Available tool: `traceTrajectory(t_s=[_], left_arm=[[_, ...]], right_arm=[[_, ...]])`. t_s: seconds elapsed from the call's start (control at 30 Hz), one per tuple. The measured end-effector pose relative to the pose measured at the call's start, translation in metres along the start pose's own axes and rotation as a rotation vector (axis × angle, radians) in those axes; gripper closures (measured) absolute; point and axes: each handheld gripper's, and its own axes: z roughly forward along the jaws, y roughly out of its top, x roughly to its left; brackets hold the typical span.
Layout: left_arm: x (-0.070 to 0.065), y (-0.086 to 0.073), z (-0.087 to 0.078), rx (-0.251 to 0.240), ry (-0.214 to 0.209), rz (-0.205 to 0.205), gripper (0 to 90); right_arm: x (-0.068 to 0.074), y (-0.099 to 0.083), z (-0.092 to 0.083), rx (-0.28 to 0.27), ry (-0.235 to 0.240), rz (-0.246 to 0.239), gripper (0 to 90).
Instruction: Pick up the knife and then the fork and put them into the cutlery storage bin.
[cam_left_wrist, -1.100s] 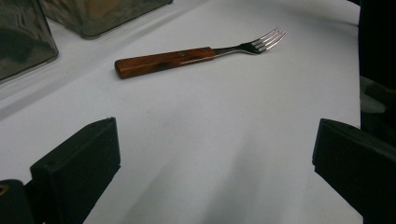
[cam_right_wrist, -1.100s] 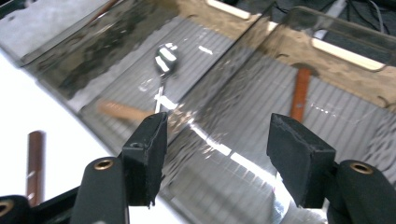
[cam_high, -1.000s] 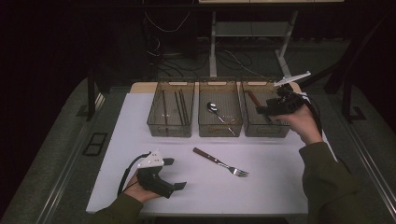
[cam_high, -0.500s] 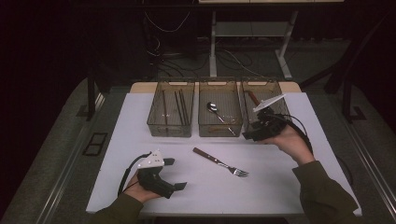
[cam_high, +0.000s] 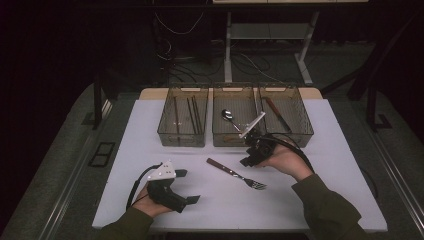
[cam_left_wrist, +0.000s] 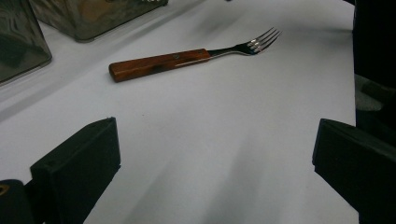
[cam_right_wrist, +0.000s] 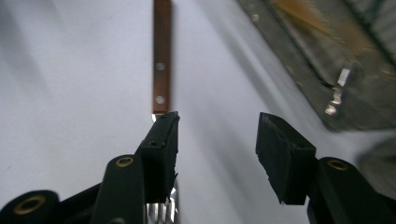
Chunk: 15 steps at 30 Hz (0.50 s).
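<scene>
A second ago we had our right gripper (cam_high: 248, 159) up at the right-hand tray (cam_high: 300, 131), above its near wall. Half a second later it had left the tray and was on its way across the white table (cam_high: 150, 130). Now it has come lower and sits over the table in front of the middle tray (cam_high: 218, 135), just beside the fork (cam_high: 236, 174).

The fork itself has not shifted in that time. It lies flat on the table, near the middle, its wooden handle (cam_right_wrist: 161, 60) pointing toward the trays and its tines (cam_left_wrist: 262, 39) toward our right arm.

In the right gripper view, the jaws are partway apart and have just been closing, with bare table between them. The left one of the pair covers the fork's metal neck just below the handle, so the fork lies to one side of the gap, and the pads press on nothing.

Our left gripper (cam_high: 190, 186) has stayed where it was, resting on the table at the near left, well apart from the fork. Its jaws stand wide and empty.

The spoon (cam_high: 229, 118) in the middle tray, the chopsticks (cam_high: 192, 111) in the left tray (cam_high: 172, 134) and the knife (cam_high: 276, 113) in the right-hand tray lie as before.
</scene>
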Motion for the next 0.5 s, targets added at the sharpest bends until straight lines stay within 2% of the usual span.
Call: traceTrajectory(t_s=[0.27,0.37,0.5], left_arm=[[0.000,0.000,0.000,0.000,-0.004,0.008,0.1],[0.000,0.001,0.000,-0.001,-0.005,0.009,0.1],[0.000,0.001,-0.001,0.000,-0.004,0.011,0.1]], right_arm=[[0.017,0.021,0.021,0.096,0.026,-0.078,56.2],[0.023,0.027,0.030,0.134,0.033,-0.090,57.1],[0.029,0.034,0.042,0.190,0.015,-0.114,60.7]])
